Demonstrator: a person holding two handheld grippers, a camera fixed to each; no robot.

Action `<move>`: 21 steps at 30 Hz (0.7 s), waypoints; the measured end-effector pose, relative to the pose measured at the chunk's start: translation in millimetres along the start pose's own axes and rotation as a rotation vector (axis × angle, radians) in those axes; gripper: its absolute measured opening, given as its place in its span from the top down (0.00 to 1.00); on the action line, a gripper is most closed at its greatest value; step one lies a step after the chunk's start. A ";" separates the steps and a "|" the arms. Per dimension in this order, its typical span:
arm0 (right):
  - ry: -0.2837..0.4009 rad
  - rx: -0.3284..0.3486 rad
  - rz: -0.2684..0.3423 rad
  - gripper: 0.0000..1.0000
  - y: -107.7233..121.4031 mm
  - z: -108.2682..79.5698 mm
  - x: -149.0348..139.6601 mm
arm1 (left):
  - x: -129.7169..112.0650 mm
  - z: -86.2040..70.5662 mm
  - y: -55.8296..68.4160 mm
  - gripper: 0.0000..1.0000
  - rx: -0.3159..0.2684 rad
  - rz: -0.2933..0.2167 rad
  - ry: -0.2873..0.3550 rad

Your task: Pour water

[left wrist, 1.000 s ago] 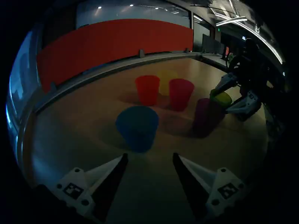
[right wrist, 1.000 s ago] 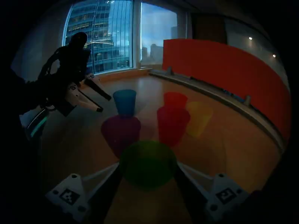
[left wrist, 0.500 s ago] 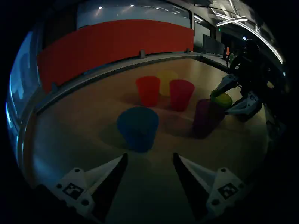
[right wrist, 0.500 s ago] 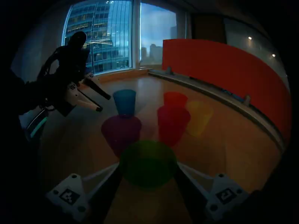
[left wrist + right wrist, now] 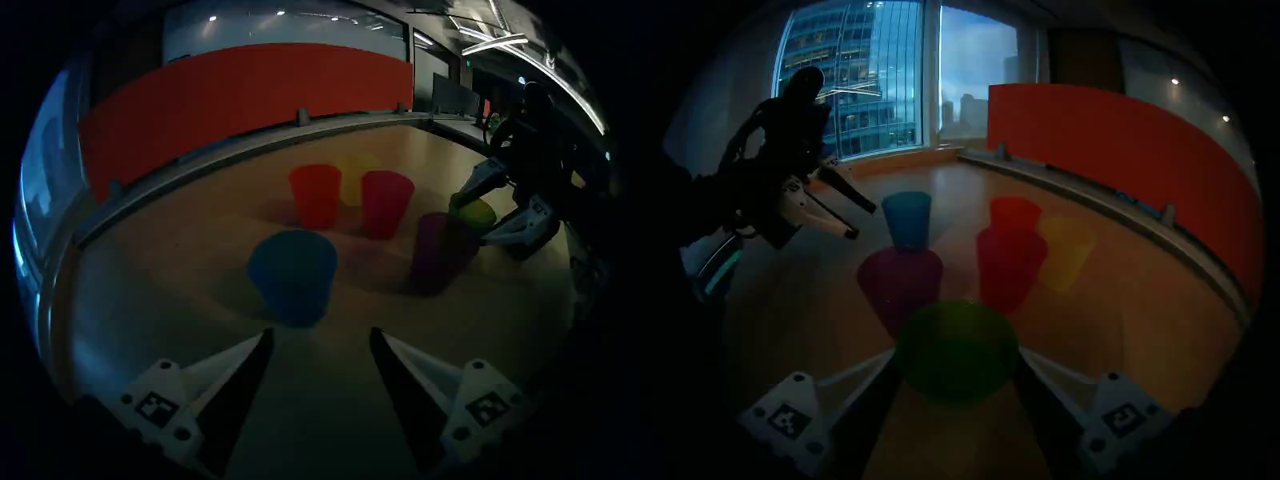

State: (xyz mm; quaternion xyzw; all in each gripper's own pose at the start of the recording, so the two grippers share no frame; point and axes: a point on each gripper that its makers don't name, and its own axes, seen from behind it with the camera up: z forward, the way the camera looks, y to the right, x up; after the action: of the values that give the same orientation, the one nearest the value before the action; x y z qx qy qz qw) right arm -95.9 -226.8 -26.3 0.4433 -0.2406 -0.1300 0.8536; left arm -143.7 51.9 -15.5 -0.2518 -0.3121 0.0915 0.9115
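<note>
The right gripper (image 5: pixel 958 354) is clasping a translucent green plastic cup (image 5: pixel 958 344), its two fingers drawn in until both appear to be pressing on the cup's sides. The green cup is standing upright, mouth up and long axis vertical, on or just above the wooden tabletop (image 5: pixel 1136 320); which of the two is not plain. The left gripper (image 5: pixel 321 334) is hanging with its fingers spread wide and nothing between them, pointing at a blue plastic cup (image 5: pixel 292 274) that is standing just ahead of its tips. Straight ahead of the green cup and slightly to the left, a purple plastic cup (image 5: pixel 899 282) is sitting nearest. A dark red plastic cup (image 5: pixel 1010 264) is standing close on its right, and an orange-red plastic cup (image 5: pixel 1016 213) and a yellow plastic cup (image 5: pixel 1066 250) are standing farther back. The pour is probably turning on tipping the green cup forward over one of those two near mouths, with the right hand much nearer them than the left. Whether water is lying in the green cup is too dim to tell.
</note>
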 end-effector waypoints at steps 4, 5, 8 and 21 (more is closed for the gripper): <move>0.000 0.004 -0.001 0.10 -1.6 -0.1 0.0 | 1.2 -0.8 0.4 0.11 0.000 -0.002 0.003; 0.000 0.004 -0.002 0.10 -1.8 -0.1 -0.1 | 1.2 -0.9 0.5 0.11 0.000 -0.002 0.003; 0.000 0.004 -0.003 0.10 -1.9 -0.2 -0.5 | 1.8 -1.6 0.4 0.12 0.002 0.001 0.004; 0.035 0.011 0.027 0.00 -2.6 -11.2 11.0 | 1.3 -7.7 -0.1 0.11 0.011 -0.013 0.011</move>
State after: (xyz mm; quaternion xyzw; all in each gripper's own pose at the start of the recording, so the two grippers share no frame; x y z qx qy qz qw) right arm -80.7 -225.3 -30.8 0.4467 -0.2323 -0.1095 0.8570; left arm -137.9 49.1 -20.0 -0.2454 -0.3082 0.0857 0.9151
